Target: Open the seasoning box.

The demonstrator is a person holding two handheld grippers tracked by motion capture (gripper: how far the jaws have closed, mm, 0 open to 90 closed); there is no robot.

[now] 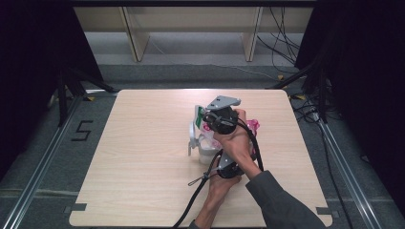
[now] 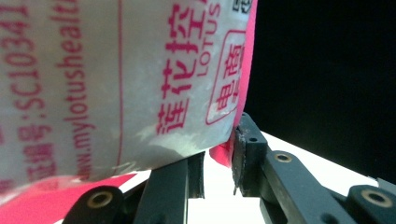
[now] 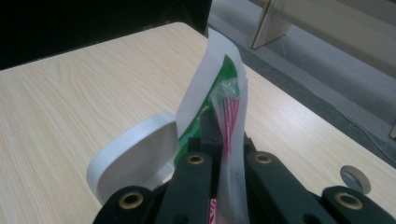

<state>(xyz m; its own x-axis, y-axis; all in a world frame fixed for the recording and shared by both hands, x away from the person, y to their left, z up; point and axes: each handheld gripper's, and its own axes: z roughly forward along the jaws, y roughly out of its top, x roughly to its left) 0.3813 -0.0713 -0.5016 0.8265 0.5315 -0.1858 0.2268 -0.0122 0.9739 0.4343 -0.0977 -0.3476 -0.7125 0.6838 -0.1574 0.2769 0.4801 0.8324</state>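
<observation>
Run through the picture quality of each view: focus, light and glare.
High view: even light on the table, dark surroundings, all soft. Left gripper view: the printed bag sits so close that its red lettering blurs, black behind. Right gripper view: the bag edge fairly sharp, the floor beyond soft, no strong glare.

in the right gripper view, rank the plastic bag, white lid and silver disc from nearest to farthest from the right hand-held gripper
1. plastic bag, pinched between the right hand-held gripper jaws
2. white lid, just left of the jaws
3. silver disc, far right on the table
</observation>
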